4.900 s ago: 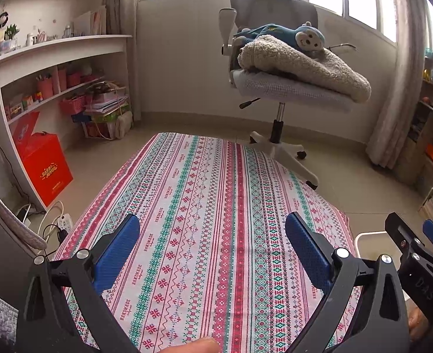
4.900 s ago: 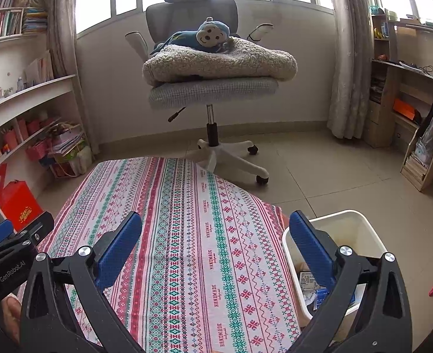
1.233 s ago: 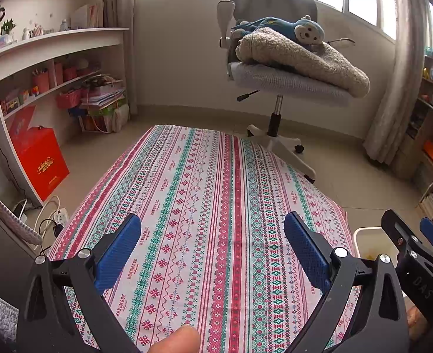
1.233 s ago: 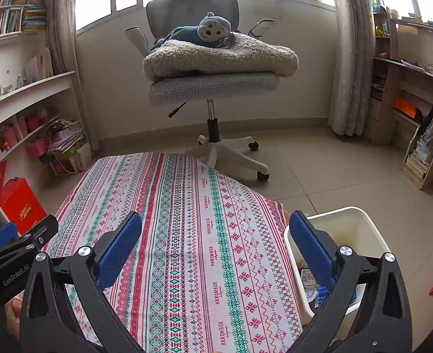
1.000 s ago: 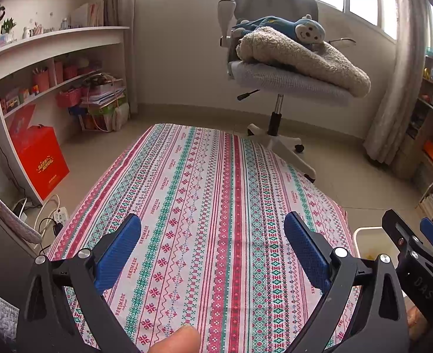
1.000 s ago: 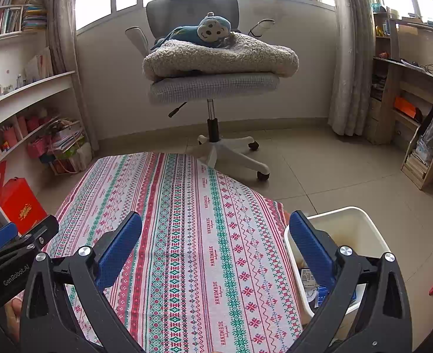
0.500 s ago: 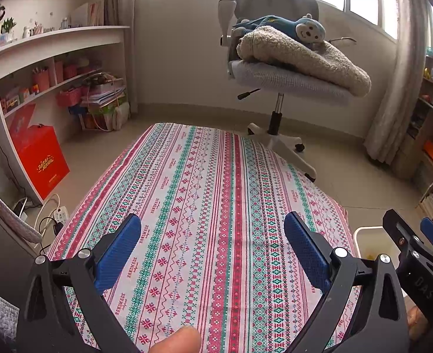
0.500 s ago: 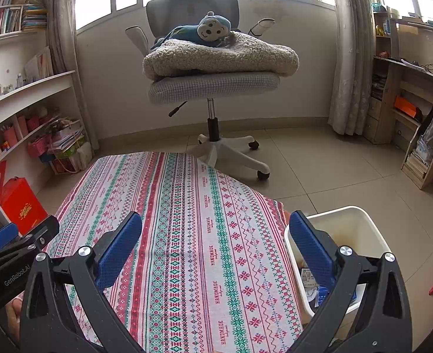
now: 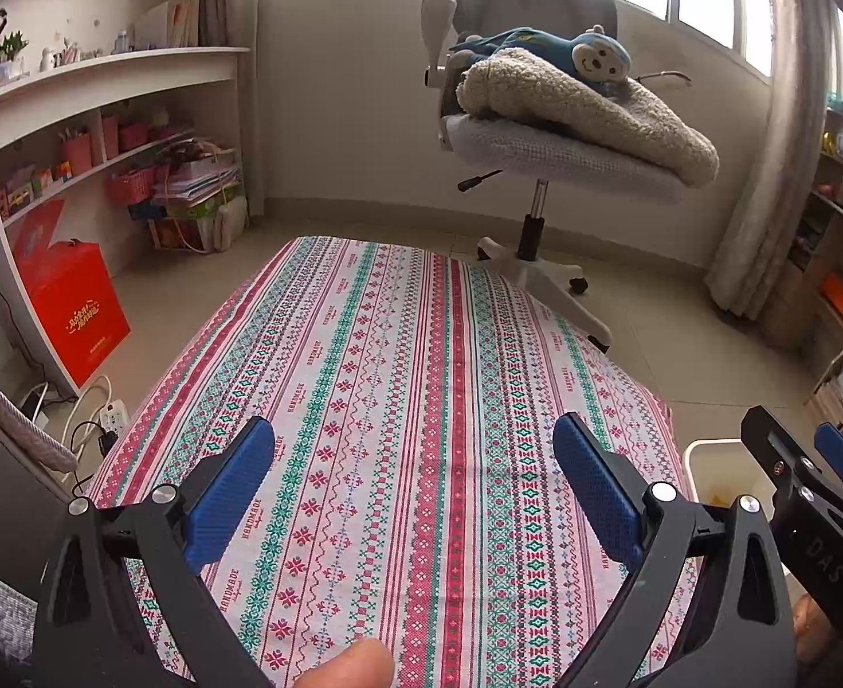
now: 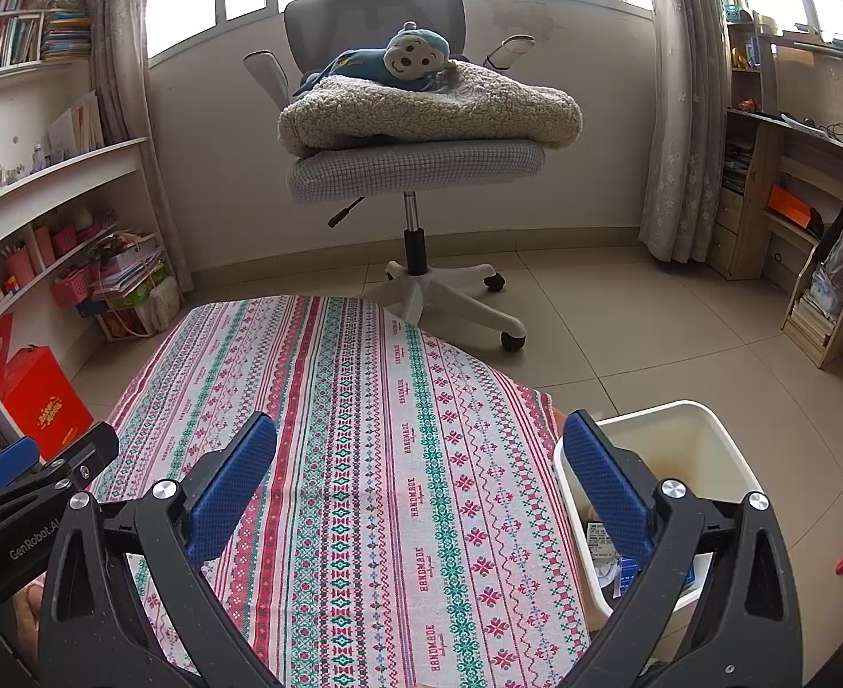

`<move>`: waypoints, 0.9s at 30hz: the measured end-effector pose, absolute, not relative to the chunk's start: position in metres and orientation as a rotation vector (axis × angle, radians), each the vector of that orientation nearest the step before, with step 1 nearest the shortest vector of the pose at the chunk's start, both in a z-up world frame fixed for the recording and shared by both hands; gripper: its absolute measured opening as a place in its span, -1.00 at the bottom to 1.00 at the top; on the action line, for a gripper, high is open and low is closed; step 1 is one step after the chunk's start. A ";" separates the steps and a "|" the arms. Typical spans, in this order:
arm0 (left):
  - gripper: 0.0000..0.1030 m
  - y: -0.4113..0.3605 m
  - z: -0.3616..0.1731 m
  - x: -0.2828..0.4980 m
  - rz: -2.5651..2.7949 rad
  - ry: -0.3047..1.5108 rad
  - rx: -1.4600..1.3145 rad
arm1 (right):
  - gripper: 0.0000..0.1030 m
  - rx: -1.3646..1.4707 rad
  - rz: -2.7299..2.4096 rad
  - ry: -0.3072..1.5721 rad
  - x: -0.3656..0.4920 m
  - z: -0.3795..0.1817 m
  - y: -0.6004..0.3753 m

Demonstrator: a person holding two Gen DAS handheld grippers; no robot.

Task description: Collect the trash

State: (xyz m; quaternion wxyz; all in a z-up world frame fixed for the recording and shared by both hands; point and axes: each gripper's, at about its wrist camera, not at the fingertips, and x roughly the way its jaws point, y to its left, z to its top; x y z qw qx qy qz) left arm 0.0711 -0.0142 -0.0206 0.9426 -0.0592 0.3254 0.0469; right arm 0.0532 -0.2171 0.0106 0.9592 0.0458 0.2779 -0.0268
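A: Grippers first. The left gripper and the right gripper both hover over the tablecloth, fingers spread wide, nothing between them.

B: Trash?

A: None on the cloth that I can see. It lies in the white bin, at about four o'clock from the right gripper, just beside the table's right edge: wrappers, paper or thin plastic by the look. I'd judge them light, soft and crumply, likely slippery if glossy. A pinch across a fold or bunched edge should hold better than one on a flat face.

B: So the job?

A: Looks finished, or close to it.

B: Farther out?

A: At twelve o'clock stands an office chair with a folded blanket and a stuffed monkey on top. Shelves at ten o'clock, a red box below them.

B: Anything different from five seconds ago?

A: Hardly. Both grippers stay spread and empty; the left view has shifted slightly, showing more of the cloth's far end.
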 end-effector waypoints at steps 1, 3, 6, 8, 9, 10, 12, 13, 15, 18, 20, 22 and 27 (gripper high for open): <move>0.84 -0.014 -0.021 0.071 0.096 0.664 -0.121 | 0.87 0.093 -0.055 0.564 0.053 0.010 -0.217; 0.84 -0.014 -0.021 0.071 0.096 0.663 -0.120 | 0.86 0.093 -0.055 0.564 0.053 0.009 -0.217; 0.84 -0.013 -0.021 0.071 0.100 0.661 -0.124 | 0.86 0.096 -0.055 0.565 0.052 0.009 -0.217; 0.84 -0.013 -0.021 0.070 0.102 0.660 -0.129 | 0.87 0.097 -0.054 0.565 0.052 0.007 -0.217; 0.84 -0.012 -0.021 0.069 0.103 0.659 -0.131 | 0.87 0.096 -0.054 0.565 0.052 0.007 -0.217; 0.84 -0.012 -0.022 0.069 0.105 0.658 -0.132 | 0.87 0.096 -0.054 0.564 0.051 0.007 -0.217; 0.84 -0.011 -0.021 0.069 0.106 0.656 -0.134 | 0.86 0.095 -0.054 0.564 0.051 0.007 -0.217; 0.84 -0.011 -0.021 0.068 0.106 0.655 -0.135 | 0.87 0.095 -0.054 0.563 0.051 0.007 -0.217; 0.84 -0.012 -0.020 0.068 0.104 0.652 -0.133 | 0.87 0.097 -0.054 0.563 0.051 0.006 -0.217; 0.84 -0.013 -0.019 0.068 0.093 0.646 -0.131 | 0.87 0.099 -0.054 0.565 0.051 0.005 -0.217; 0.84 -0.014 -0.018 0.067 0.092 0.641 -0.130 | 0.87 0.099 -0.053 0.563 0.051 0.006 -0.218; 0.84 -0.014 -0.017 0.068 0.090 0.640 -0.134 | 0.87 0.100 -0.055 0.557 0.051 0.006 -0.218; 0.84 -0.015 -0.017 0.068 0.087 0.646 -0.137 | 0.87 0.107 -0.057 0.562 0.051 0.006 -0.220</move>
